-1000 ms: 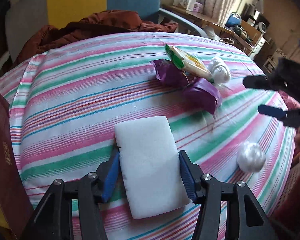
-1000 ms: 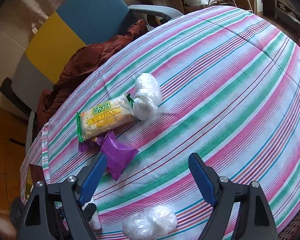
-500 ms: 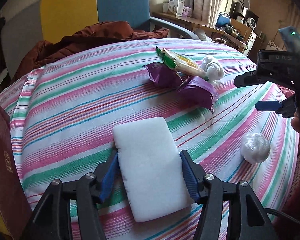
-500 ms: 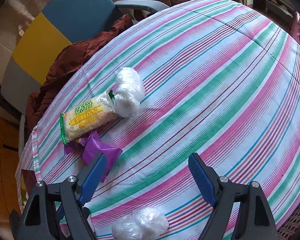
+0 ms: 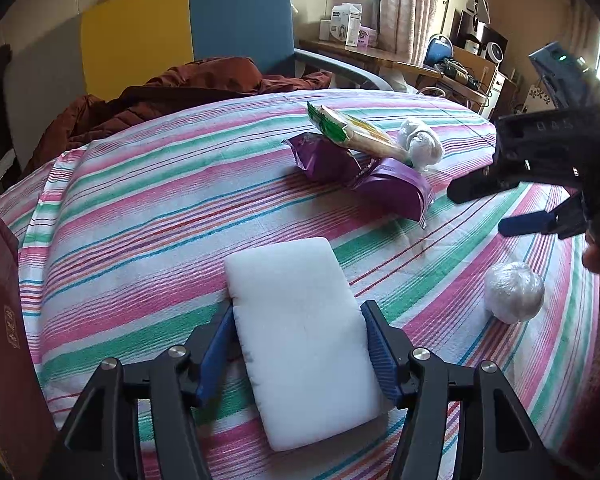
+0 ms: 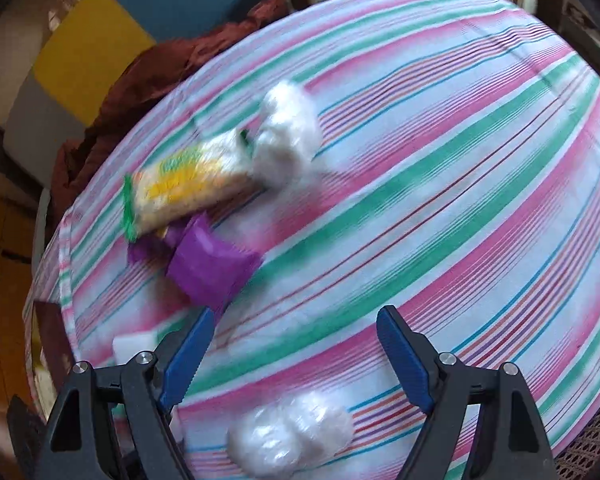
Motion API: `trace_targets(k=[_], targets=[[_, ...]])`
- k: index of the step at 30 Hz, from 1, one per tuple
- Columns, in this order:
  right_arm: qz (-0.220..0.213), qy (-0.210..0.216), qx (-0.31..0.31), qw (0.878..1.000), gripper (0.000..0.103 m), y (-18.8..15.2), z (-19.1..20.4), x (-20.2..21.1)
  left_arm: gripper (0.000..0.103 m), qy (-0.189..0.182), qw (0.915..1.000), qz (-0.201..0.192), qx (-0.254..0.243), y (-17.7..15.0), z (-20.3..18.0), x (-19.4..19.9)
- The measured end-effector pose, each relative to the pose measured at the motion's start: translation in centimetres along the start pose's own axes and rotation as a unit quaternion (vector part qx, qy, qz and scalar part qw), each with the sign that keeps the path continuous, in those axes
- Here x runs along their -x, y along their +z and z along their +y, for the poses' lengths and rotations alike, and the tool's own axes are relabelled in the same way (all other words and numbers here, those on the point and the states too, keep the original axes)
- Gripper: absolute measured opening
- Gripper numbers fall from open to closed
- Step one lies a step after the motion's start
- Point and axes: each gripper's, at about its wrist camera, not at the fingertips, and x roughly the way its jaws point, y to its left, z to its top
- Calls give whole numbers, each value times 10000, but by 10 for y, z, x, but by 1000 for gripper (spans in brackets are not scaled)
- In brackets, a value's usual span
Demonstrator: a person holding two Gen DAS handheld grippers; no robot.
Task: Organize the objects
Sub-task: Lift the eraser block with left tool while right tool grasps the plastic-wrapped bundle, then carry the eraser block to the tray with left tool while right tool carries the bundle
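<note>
My left gripper (image 5: pixel 298 312) is shut on a white foam block (image 5: pixel 300 332) and holds it low over the striped tablecloth (image 5: pixel 140 208). My right gripper (image 6: pixel 294 314) is open and empty above the table; it also shows in the left wrist view (image 5: pixel 476 206) at the right. A yellow-green snack pack (image 5: pixel 356 132) lies on purple wrappers (image 5: pixel 396 184), next to a white plastic-wrapped ball (image 5: pixel 420 142). The same pile is blurred in the right wrist view: snack pack (image 6: pixel 188 184), purple wrapper (image 6: pixel 210 266), white ball (image 6: pixel 286 136). A second wrapped ball (image 5: pixel 514 298) lies under my right gripper (image 6: pixel 292 432).
A dark red box (image 5: pixel 4 340) stands at the table's left edge. A brown jacket (image 5: pixel 172 88) lies on the blue and yellow chair (image 5: pixel 180 28) behind the table. A cluttered wooden desk (image 5: pixel 420 64) stands at the back right.
My right gripper has moved in toward the snack pile, which looks larger and blurred. My left gripper keeps the foam block, and its view has tilted up slightly.
</note>
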Motion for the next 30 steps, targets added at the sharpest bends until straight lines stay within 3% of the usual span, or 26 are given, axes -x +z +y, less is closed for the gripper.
trace_targets(k=[2,7,11,15,20,26,30], targets=[[90,5,196,9998,84,-5,8,3,63,-14,10000,-9,7,0,1,0],[564,-429,1091,9915,84,-25,28,5,64,-55,10000,-31,34,0,2,0],[898,-899,1389,9821,84,-42,26,-8,64,-62,10000,-43,39,-1,1,0],[800,-935,1481,9813,69,-45,27,-3,64,-47,10000,-43,31,-1,1,0],[506,-386,1260,9900,66,-40,19,6,63,-55,10000,-39,39,-1,1,1],[33,-420,1341,9901,66,-45,17,16,59,95,9999,48,-37,1,-3,5],[-147,-300,1298,9910,66,-30,19,15,58,180,9997,158,57,-3,-3,16]])
